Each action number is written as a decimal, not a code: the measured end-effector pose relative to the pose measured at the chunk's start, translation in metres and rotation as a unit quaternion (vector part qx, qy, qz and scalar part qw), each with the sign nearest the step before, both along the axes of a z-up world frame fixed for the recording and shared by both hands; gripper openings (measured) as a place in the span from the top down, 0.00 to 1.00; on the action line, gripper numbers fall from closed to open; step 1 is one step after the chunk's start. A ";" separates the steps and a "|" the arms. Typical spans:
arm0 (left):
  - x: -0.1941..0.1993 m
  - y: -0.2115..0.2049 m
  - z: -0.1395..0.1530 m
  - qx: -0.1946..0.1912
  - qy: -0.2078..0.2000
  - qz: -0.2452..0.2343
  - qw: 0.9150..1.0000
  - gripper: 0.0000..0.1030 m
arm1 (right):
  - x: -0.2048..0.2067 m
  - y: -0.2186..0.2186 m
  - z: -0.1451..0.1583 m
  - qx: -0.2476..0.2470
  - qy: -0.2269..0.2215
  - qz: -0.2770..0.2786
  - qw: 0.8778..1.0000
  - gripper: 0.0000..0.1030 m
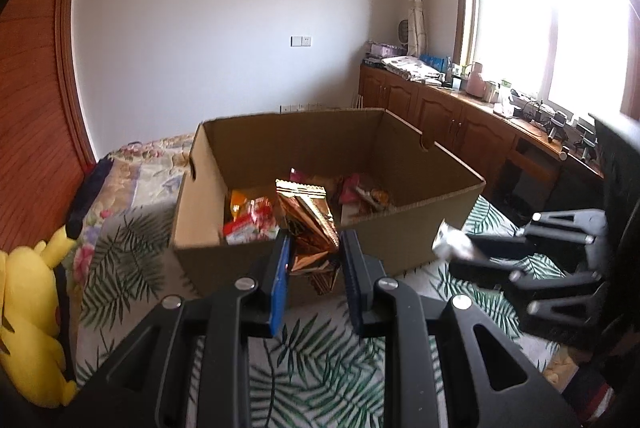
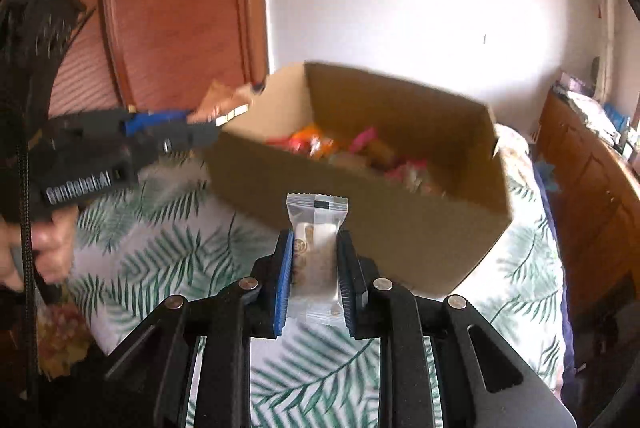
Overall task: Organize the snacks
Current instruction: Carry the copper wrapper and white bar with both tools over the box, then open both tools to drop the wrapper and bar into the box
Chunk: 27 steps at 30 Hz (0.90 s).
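Box open on top, near wall in front of both tongs

The box stands open-topped straight ahead of the left gripper; its near wall rises at fingertip level, the snacks lying low inside, so there is free room above them. The right gripper faces the same near wall. Bare bedspread lies between the two grippers. A plush sits far left.

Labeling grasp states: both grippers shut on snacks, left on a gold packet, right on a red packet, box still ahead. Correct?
Almost. The right gripper is shut on a white wrapped snack bar, not a red packet; the right wrist view shows it. The left gripper does clamp the gold packet, and the cardboard box lies ahead.
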State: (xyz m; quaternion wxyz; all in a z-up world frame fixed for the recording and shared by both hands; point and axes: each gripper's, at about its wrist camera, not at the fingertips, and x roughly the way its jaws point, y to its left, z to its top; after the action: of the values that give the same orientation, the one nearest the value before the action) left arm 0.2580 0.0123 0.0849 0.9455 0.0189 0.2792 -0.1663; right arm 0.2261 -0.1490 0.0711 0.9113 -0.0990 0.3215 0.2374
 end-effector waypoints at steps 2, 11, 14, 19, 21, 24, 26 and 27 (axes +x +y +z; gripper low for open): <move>0.009 -0.003 0.002 0.000 -0.003 0.000 1.000 0.78 | 0.012 -0.003 0.010 0.010 -0.003 -0.008 1.000 0.81; 0.052 -0.013 0.003 0.005 0.004 0.017 1.000 0.78 | 0.058 -0.009 0.027 0.019 -0.017 -0.040 0.999 0.81; 0.062 -0.015 0.002 0.012 0.008 0.022 1.000 0.78 | 0.075 -0.013 0.024 0.028 -0.009 -0.053 0.998 0.81; 0.078 -0.019 -0.001 0.021 0.015 0.030 0.999 0.76 | 0.100 -0.018 0.013 0.036 0.007 -0.079 0.996 0.80; 0.081 -0.017 -0.002 0.016 0.017 0.034 0.999 0.74 | 0.104 -0.021 0.008 0.035 0.010 -0.089 0.995 0.78; 0.080 -0.016 -0.004 0.014 0.014 0.043 0.999 0.55 | 0.106 -0.027 0.004 0.044 0.009 -0.099 0.994 0.65; 0.078 -0.015 -0.005 0.016 0.011 0.044 0.999 0.54 | 0.105 -0.031 0.004 0.049 0.012 -0.098 0.994 0.64; 0.075 -0.014 -0.005 0.017 0.008 0.046 0.999 0.54 | 0.102 -0.032 0.004 0.050 0.010 -0.099 0.994 0.64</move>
State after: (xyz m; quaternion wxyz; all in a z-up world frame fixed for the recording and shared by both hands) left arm 0.3327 -0.0020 0.0802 0.9495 0.0209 0.2899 -0.1179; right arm 0.3286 -0.1815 0.0748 0.9309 -0.0186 0.3265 0.1626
